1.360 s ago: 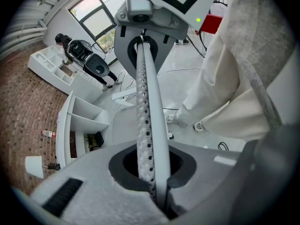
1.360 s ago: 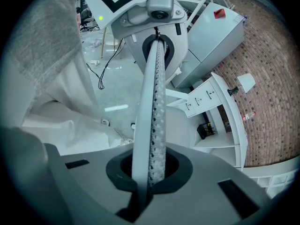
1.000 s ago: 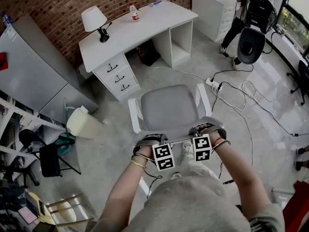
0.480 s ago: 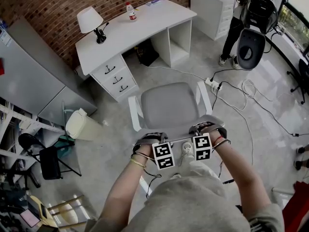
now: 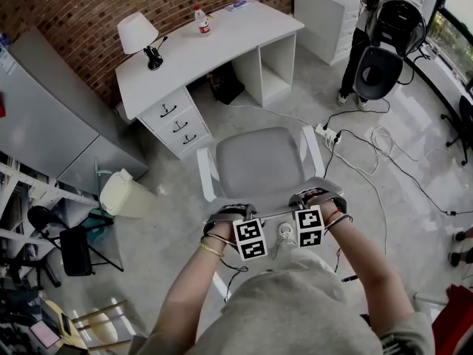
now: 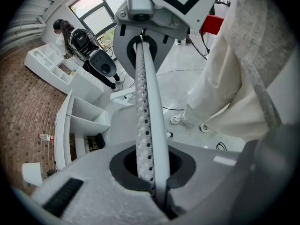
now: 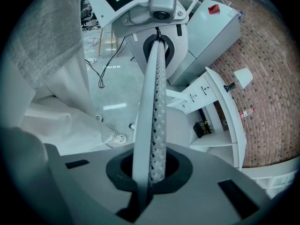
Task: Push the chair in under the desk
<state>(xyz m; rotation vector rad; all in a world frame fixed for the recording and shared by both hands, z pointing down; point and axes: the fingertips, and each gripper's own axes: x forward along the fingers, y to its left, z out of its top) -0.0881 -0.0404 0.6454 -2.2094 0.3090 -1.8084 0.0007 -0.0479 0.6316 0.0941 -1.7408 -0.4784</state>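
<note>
now left tongs (image 6: 140,50), right tongs (image 7: 160,46) each pinched shut, empty, at chair (image 5: 259,161) back; desk (image 5: 222,46) apart.

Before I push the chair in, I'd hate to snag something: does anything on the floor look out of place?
Yes: a power strip and loose cables lie on the floor by the chair's far right corner. A dark object sits under the desk.
</note>
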